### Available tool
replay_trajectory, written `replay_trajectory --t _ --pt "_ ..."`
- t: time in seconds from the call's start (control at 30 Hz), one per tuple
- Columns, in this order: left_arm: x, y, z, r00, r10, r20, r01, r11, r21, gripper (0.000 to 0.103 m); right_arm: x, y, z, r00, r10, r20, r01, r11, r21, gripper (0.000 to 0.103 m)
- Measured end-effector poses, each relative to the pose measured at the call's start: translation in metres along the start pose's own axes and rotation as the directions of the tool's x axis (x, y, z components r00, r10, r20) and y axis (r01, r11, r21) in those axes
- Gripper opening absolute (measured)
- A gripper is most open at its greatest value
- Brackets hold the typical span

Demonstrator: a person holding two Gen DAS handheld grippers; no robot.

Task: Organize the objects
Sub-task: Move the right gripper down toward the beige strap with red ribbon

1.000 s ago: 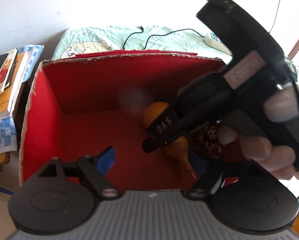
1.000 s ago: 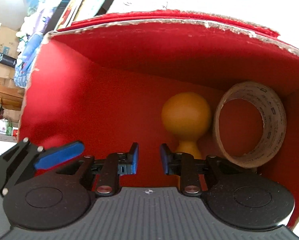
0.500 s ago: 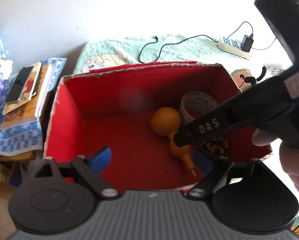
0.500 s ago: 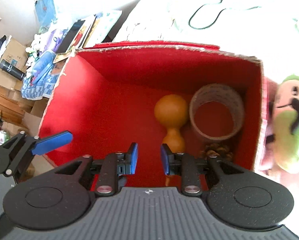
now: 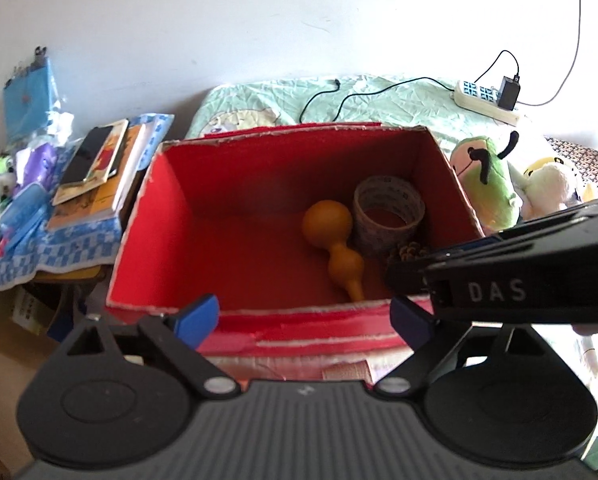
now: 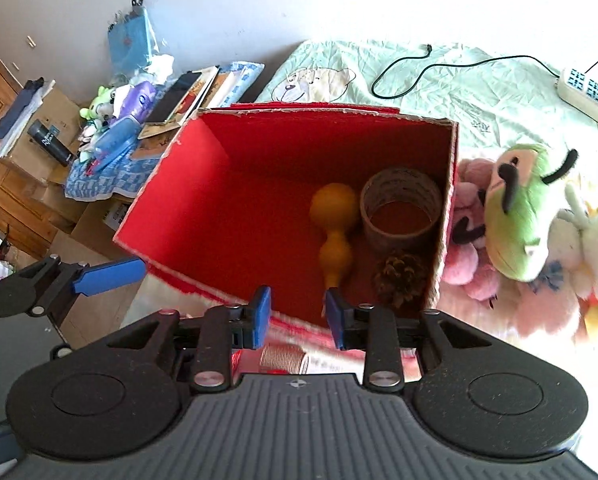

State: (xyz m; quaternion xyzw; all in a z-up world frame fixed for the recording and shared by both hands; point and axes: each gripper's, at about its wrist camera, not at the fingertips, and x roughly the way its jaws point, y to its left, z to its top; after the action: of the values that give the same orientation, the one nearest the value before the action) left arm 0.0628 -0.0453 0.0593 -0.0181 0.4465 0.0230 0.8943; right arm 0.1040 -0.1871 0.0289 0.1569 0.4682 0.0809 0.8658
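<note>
Inside the red box [image 6: 227, 184], along its right side, an orange gourd [image 6: 333, 220] lies beside a tape roll [image 6: 399, 208], with a pine cone [image 6: 399, 276] nearer the front wall. Above the box's near edge, the right gripper [image 6: 297, 314] holds nothing, its fingers narrowly parted; the left gripper [image 5: 303, 316] gapes wide, empty. Plush toys [image 6: 515, 216] crowd the box's right wall.

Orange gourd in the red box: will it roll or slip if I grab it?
The gourd looks smooth and glossy, so the pads may slip. Its two round bulbs lie on their side, so a nudge probably rolls it toward the tape roll. The narrow waist seems the surest grip.
</note>
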Motion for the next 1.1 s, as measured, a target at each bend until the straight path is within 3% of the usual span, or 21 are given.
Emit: replay_trajectory --t 0.23,0.63,1.1 --pt "-0.005 -0.017 -0.018 0.998 0.048 -0.038 -0.049 0.999 -0.023 0.093 -0.015 -0.013 -0.023 1.000 0.020 0.022 -0.020 0.999 0.027 0.034" --pt "0.003 -0.037 -0.046 0.990 0.091 -0.106 -0.092 0.996 -0.008 0.093 -0.007 -0.026 -0.056 0.999 0.049 -0.001 -0.049 0.994 0.099 0.034" --pt "0.030 -0.046 -0.064 0.976 0.074 -0.204 -0.077 0.997 -0.004 0.096 0.009 -0.047 -0.083 0.995 0.102 -0.021 -0.095 0.971 0.219 0.035"
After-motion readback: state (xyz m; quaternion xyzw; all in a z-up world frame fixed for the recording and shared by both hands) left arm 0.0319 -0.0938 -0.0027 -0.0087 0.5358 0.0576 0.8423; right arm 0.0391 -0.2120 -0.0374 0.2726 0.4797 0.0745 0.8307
